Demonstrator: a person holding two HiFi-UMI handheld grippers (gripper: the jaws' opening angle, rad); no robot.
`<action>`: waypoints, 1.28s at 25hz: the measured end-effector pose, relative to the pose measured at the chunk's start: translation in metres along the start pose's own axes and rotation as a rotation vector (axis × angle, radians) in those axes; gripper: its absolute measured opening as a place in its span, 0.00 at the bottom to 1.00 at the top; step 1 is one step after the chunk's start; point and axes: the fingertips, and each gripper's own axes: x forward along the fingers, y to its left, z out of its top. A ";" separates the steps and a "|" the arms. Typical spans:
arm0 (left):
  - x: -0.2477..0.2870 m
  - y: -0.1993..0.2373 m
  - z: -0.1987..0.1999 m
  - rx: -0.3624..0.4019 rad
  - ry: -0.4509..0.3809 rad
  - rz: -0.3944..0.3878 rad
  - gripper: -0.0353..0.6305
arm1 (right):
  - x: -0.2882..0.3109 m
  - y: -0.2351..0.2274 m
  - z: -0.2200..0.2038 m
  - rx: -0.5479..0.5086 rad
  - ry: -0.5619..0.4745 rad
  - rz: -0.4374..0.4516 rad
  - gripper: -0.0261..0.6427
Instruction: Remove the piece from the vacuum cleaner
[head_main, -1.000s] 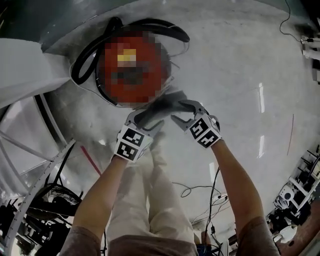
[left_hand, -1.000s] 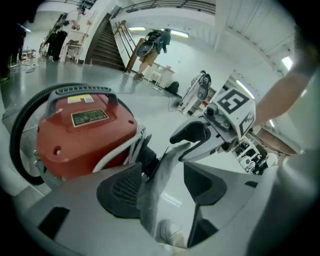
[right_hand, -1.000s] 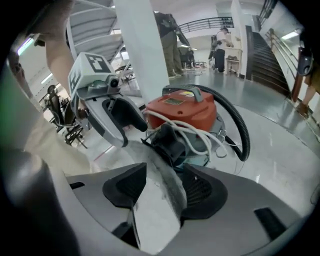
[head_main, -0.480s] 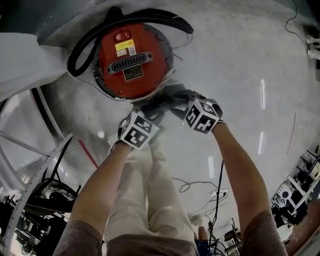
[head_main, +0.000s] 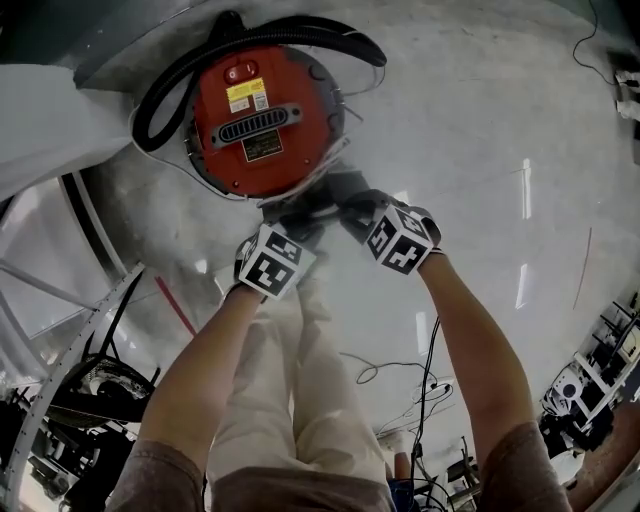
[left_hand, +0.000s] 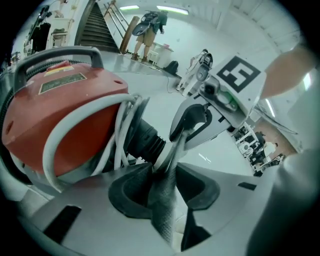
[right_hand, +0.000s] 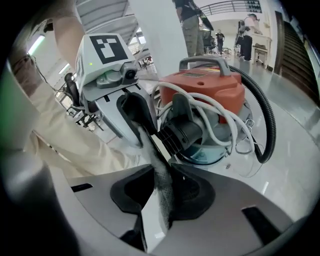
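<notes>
Flat grey piece (left_hand: 167, 210) pinched between the fingers of left gripper (left_hand: 164, 172) and right gripper (right_hand: 161, 170), both pairs just closed on it; far end in the black ribbed socket (left_hand: 145, 140) beyond the fingertips, on the vacuum cleaner (head_main: 255, 110). Risk: thin edge slipping free, or cleaner dragged along by a skewed pull.

One vacuum cleaner (head_main: 255, 115), one piece (head_main: 322, 198), two grippers (head_main: 300, 222) (head_main: 352, 208).
</notes>
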 end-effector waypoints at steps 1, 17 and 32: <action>-0.001 -0.001 -0.001 -0.016 -0.001 -0.002 0.24 | 0.000 0.000 0.001 0.018 -0.009 -0.007 0.16; -0.013 -0.006 -0.016 -0.054 0.024 -0.008 0.17 | 0.003 0.016 0.002 0.201 -0.072 -0.050 0.11; -0.108 -0.069 0.017 0.147 0.022 -0.079 0.15 | -0.093 0.077 0.043 0.323 -0.210 -0.103 0.11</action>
